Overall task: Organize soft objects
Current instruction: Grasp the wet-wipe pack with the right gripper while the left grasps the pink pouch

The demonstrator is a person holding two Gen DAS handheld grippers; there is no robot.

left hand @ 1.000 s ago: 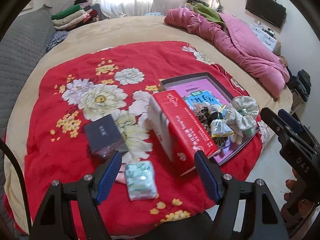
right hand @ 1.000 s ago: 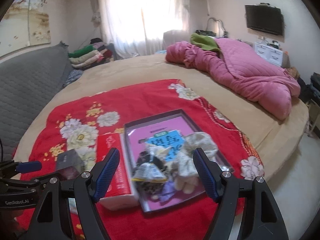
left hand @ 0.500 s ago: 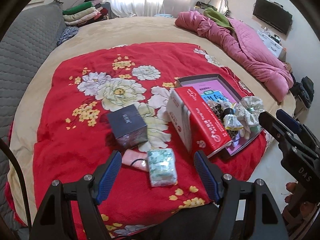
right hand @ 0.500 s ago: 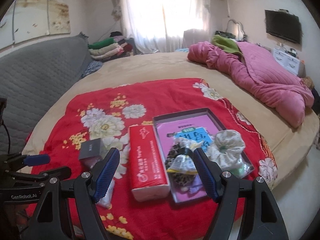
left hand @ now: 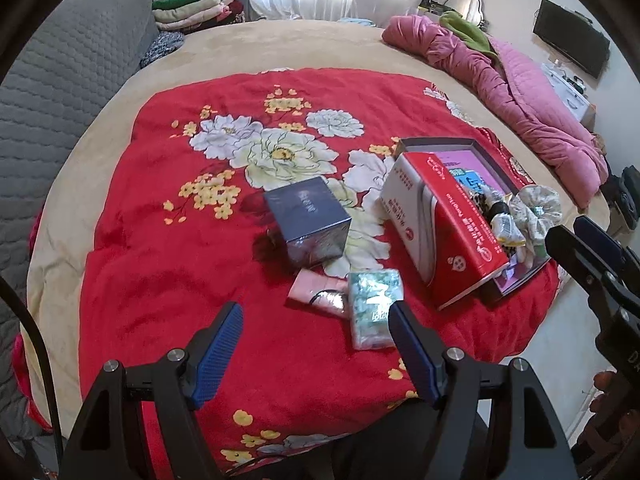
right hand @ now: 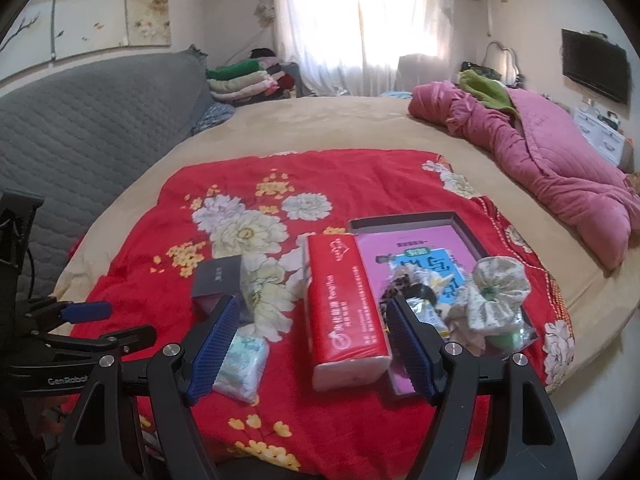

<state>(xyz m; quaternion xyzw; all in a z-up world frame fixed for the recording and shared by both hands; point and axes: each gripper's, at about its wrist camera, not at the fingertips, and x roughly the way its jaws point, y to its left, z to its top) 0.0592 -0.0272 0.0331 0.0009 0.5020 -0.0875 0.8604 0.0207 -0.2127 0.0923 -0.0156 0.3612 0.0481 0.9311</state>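
Observation:
A red tissue pack (left hand: 444, 220) (right hand: 344, 308) lies on the red floral blanket (left hand: 192, 264), leaning on the edge of a dark shallow tray (left hand: 440, 145) (right hand: 404, 218). The tray holds scrunchies (left hand: 534, 210) (right hand: 496, 296) and small packets. A green-white tissue packet (left hand: 374, 308) (right hand: 242, 362), a pink pouch (left hand: 316, 292) and a dark box (left hand: 308, 218) (right hand: 218, 278) lie left of it. My left gripper (left hand: 316, 354) is open and empty, just before the tissue packet. My right gripper (right hand: 312, 344) is open and empty, near the red pack's front end.
A pink quilt (left hand: 516, 96) (right hand: 560, 160) is heaped at the bed's right. Folded clothes (left hand: 188, 10) (right hand: 244, 80) are stacked at the far left beside a grey quilted headboard (right hand: 80, 128). The bed's edge and floor (left hand: 560, 344) lie to the right.
Both grippers have pulled back and up from the bed, so the objects look smaller and farther. The left view has shifted leftward. Both stay open and empty.

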